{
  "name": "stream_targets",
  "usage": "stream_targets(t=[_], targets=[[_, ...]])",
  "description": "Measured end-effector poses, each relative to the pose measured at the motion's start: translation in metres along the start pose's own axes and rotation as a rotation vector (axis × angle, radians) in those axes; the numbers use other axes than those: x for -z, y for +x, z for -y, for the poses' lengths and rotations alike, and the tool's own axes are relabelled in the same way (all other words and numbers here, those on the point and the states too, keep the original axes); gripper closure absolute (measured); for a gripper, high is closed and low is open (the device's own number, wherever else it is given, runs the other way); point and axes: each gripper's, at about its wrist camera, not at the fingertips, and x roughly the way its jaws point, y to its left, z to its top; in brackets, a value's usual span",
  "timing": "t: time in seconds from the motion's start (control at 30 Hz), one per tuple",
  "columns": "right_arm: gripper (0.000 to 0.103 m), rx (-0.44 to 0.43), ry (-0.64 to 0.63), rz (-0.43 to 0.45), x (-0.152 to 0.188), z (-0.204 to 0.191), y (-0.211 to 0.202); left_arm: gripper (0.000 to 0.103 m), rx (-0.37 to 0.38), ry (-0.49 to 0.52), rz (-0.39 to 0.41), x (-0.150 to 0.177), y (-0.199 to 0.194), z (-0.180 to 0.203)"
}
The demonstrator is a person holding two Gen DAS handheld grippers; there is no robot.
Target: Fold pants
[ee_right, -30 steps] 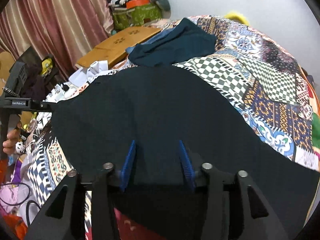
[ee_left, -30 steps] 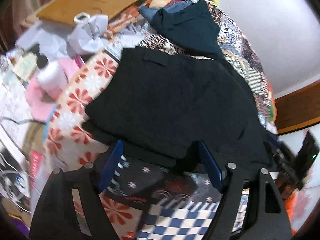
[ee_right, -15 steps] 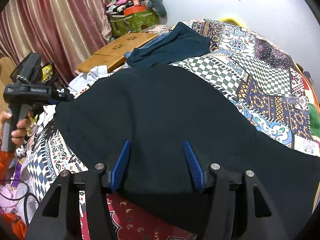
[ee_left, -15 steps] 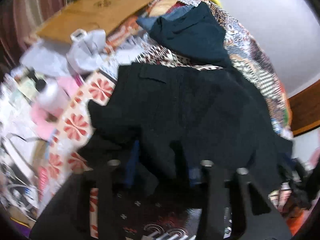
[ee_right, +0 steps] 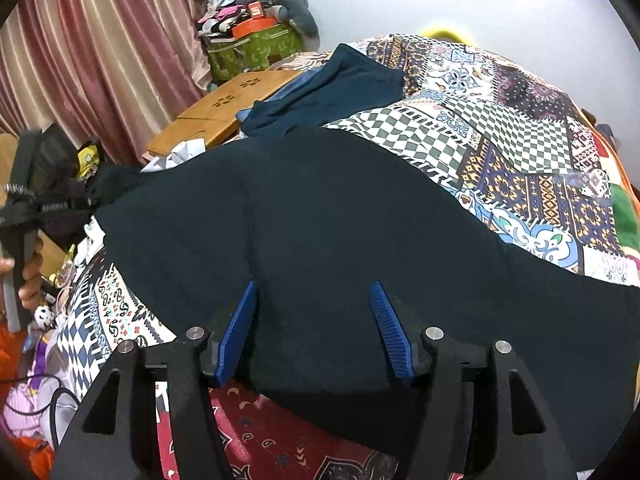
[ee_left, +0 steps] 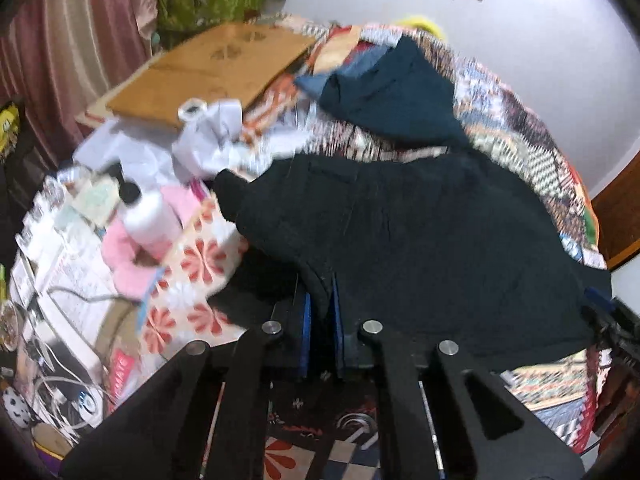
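Dark navy pants [ee_left: 420,240] lie spread across the patchwork bedspread [ee_right: 500,132]. My left gripper [ee_left: 318,286] is closing its blue pads on a pinched ridge of the pants' near edge, and the cloth rises between them. In the right wrist view the pants [ee_right: 320,208] fill the middle. My right gripper [ee_right: 313,286] hovers over their near hem, its jaws opening, pads apart with flat cloth beneath and nothing pressed. A person's hand [ee_right: 28,280] holds the left gripper at that view's left edge.
A teal garment [ee_left: 392,92] lies folded at the far end of the bed. A wooden lap table [ee_left: 208,68], crumpled white paper [ee_left: 212,140], a white bottle [ee_left: 148,220] on pink cloth and cables [ee_left: 60,384] crowd the left side. Curtains [ee_right: 80,60] hang behind.
The left gripper's jaws went from wide apart to pinched on the pants' edge, and its view tilted up. The right gripper's jaws spread wider above the hem.
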Motion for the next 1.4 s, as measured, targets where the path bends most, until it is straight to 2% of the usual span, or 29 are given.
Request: stream_targets(t=[0.07,0.23,0.33,0.43,0.47,0.53,0.6,0.63,0.67,0.7,0.9,1.0,1.1,1.23,1.33,1.4], targets=[[0.044,0.01,0.005,-0.008,-0.001,0.0,0.0,0.093,0.015,-0.015,-0.029,0.007,0.012,-0.002],[0.043,0.02,0.003,-0.07,-0.015,-0.006,-0.002,0.091,0.007,0.02,-0.012,0.012,0.013,0.0],[0.043,0.004,-0.007,-0.031,-0.037,-0.014,-0.007,0.084,0.028,0.015,-0.007,0.013,0.013,-0.005],[0.031,-0.013,0.027,0.007,-0.058,-0.022,0.003,0.08,0.048,0.015,-0.002,0.014,0.008,-0.011],[0.031,-0.01,0.042,0.007,-0.061,-0.024,0.01,0.078,0.04,0.023,0.003,0.014,0.005,-0.01],[0.031,-0.006,0.075,-0.017,-0.064,-0.025,0.027,0.068,0.012,0.044,0.015,0.014,-0.002,-0.01],[0.031,-0.038,0.115,-0.083,-0.06,-0.025,0.048,0.061,-0.024,0.059,0.029,0.011,-0.01,-0.011],[0.028,-0.067,0.125,-0.122,-0.055,-0.027,0.056,0.056,-0.036,0.063,0.036,0.008,-0.013,-0.012],[0.028,-0.068,0.109,-0.127,-0.049,-0.033,0.06,0.053,-0.051,0.064,0.044,0.003,-0.018,-0.013],[0.028,-0.05,0.077,-0.108,-0.045,-0.038,0.056,0.045,-0.057,0.064,0.052,0.0,-0.022,-0.013],[0.027,-0.065,-0.015,-0.097,-0.026,-0.049,0.032,0.026,-0.021,0.098,0.098,-0.031,-0.033,0.012],[0.027,-0.081,-0.028,-0.089,-0.019,-0.046,0.021,0.02,0.036,0.136,0.084,-0.039,-0.027,0.038],[0.03,-0.089,-0.007,-0.081,-0.018,-0.034,0.011,0.019,0.067,0.187,0.031,-0.04,-0.008,0.068],[0.03,0.025,0.109,-0.046,-0.016,0.009,0.005,0.018,0.068,0.286,-0.073,-0.027,0.026,0.101],[0.03,0.093,0.21,-0.073,-0.008,0.047,0.012,0.007,0.041,0.274,-0.042,-0.02,0.027,0.101],[0.026,0.068,0.288,-0.07,0.003,0.071,0.01,0.007,0.079,0.248,-0.059,-0.018,0.026,0.09]])
